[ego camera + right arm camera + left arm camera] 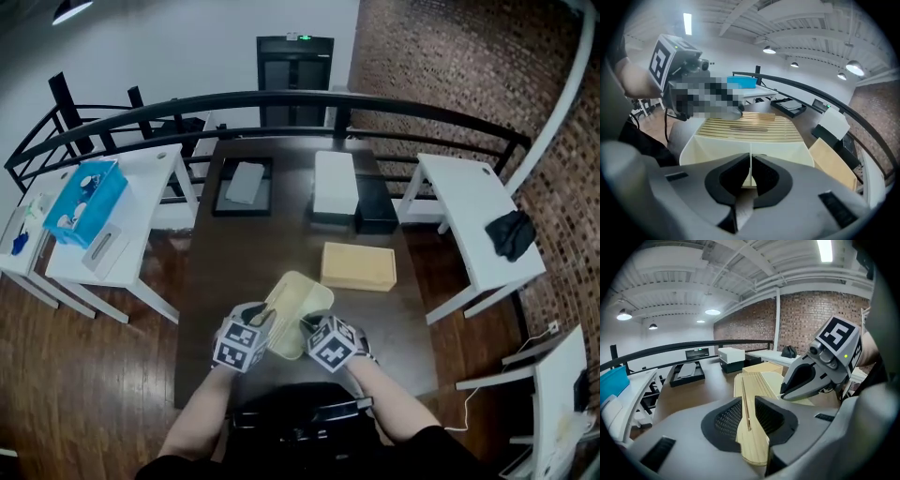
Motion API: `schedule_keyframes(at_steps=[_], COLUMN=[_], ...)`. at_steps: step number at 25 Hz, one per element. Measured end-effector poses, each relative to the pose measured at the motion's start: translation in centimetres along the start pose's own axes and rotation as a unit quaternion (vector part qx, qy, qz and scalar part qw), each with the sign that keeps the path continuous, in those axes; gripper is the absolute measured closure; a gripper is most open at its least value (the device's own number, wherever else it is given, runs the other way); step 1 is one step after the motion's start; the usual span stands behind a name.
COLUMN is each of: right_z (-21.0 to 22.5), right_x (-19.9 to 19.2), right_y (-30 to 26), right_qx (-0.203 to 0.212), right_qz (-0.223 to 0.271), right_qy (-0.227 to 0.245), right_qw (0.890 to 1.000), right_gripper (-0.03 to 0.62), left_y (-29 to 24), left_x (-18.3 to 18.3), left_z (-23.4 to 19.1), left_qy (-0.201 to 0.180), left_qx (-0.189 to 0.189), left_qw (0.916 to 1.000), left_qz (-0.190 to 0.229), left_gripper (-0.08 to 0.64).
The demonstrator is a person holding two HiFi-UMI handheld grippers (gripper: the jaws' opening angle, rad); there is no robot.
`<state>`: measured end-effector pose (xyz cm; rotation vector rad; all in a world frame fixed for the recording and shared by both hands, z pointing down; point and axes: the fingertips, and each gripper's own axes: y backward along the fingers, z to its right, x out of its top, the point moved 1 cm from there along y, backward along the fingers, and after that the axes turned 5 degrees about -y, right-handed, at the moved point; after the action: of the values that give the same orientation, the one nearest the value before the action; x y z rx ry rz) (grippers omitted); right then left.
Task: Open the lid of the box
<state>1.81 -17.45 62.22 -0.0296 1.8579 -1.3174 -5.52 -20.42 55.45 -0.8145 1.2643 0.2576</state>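
A cream box [314, 302] sits on the dark table [206, 319] right in front of me. Its wooden slatted lid [751, 390] is raised on edge along the box's left side. My left gripper [749, 420] is shut on the lid's near edge. In the right gripper view the lid [750, 126] stands tilted beyond the open cream box [717, 150]. My right gripper [751, 176] is shut on the box's thin near wall. In the head view the left gripper [264, 323] and the right gripper [306, 328] flank the box, close together.
A flat wooden box [358, 265] lies just behind the cream box. Farther back are a white box [335, 183], a black box [376, 206] and a black tray [244, 185]. White side tables [469, 216] stand on both sides; a blue box [86, 202] is at the left.
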Motion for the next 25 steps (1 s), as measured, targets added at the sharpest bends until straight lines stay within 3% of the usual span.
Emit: schedule_keyframes(at_steps=[4,6,10,13,17,21,25], right_z=[-0.2,-0.2,-0.1,-0.1,-0.7,-0.6,-0.3], right_x=[0.0,-0.1,0.2,-0.1,1.1,1.3,0.8], right_y=[0.1,0.1,0.3,0.0,0.3,0.8,0.6], right_qx=[0.001,0.001,0.002,0.005,0.023,0.020,0.011], right_qz=[0.001,0.000,-0.003,-0.011,-0.007,-0.008,-0.008], right_qy=[-0.004,-0.005,-0.009,-0.017,-0.011,-0.013,-0.009], right_qw=[1.000,1.000,1.000,1.000,1.000,1.000,1.000], right_gripper=[0.572,0.572,0.572,0.572,0.572,0.572,0.572], left_y=[-0.7,-0.9,-1.1,-0.7,0.8,5.0,10.4], left_x=[-0.6,-0.8,-0.6,-0.1,2.6,2.7,-3.3], left_z=[0.1,0.1,-0.1,-0.3,-1.5,-5.2,-10.4], left_qy=[-0.022,-0.028,-0.013,0.004,0.027,0.056,0.105], left_qx=[0.005,0.004,-0.005,-0.001,0.020,0.076,0.169], left_qw=[0.9992,0.9986,0.9986,0.9993,0.9994,0.9951,0.9801], left_qz=[-0.035,-0.044,-0.051,-0.038,0.009,0.030,-0.003], left_gripper=[0.540,0.540,0.545,0.551,0.557,0.557,0.557])
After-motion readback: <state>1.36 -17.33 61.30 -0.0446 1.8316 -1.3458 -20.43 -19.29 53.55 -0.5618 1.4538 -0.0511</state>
